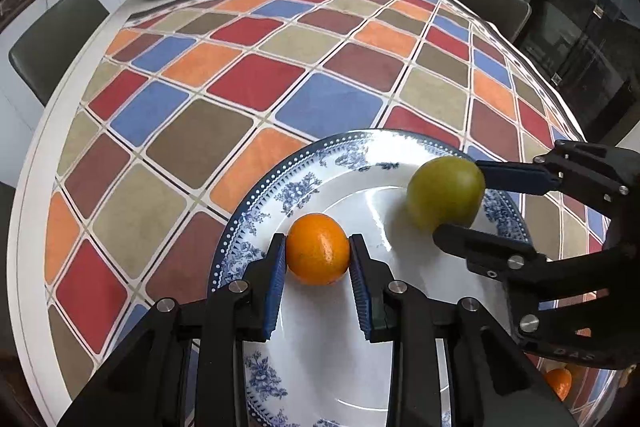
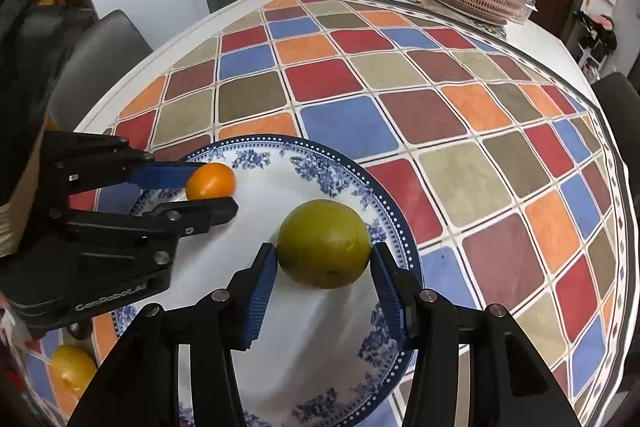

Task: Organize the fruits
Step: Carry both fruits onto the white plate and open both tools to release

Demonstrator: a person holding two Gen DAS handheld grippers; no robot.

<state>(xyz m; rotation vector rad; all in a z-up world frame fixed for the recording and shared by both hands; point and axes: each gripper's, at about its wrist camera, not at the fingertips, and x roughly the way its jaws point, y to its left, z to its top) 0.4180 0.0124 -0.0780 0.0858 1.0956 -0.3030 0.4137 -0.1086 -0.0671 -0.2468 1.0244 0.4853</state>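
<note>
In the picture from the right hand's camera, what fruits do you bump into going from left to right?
Yellow fruit low at the edge of the table → small orange in the left gripper → green fruit in the right gripper, on the plate.

We see a glossy glazed blue-and-white ceramic plate (image 1: 280,187) on a matt checked multicolour cloth (image 1: 224,131). Small orange citrus fruit (image 1: 318,249): shiny, finely pitted peel. Round green citrus fruit (image 2: 324,243): duller, smooth. Left black plastic gripper (image 1: 318,263): ribbed blue pads (image 1: 276,287).
</note>
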